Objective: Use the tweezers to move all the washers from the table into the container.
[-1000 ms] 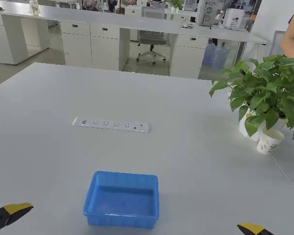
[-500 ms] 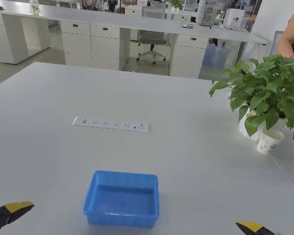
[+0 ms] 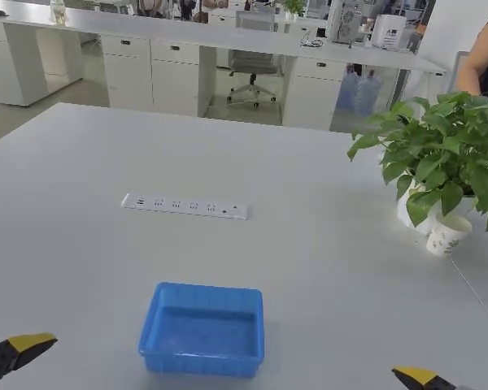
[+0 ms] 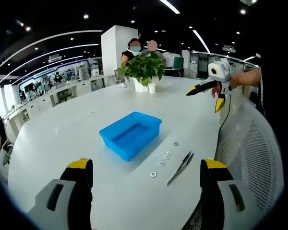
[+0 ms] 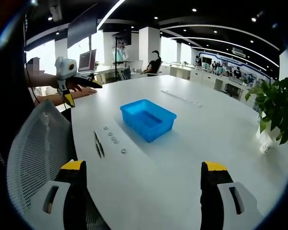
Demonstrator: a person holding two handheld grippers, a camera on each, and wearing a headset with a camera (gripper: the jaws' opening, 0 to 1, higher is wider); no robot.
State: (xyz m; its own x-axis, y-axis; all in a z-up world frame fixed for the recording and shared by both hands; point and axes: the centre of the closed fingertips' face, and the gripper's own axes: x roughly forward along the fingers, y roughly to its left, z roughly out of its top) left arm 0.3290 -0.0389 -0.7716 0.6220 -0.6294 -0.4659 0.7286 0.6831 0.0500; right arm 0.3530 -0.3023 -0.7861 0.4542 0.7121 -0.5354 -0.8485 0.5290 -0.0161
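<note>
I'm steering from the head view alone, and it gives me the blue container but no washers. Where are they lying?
Observer: The washers, about five of them, lie in a loose row on the table, on the person's side of the blue container and apart from it.
Operator: Good. And the tweezers I need to pick up first?
Observer: The tweezers lie flat on the table alongside that row, on the side away from the container, towards the table's near edge.
</note>
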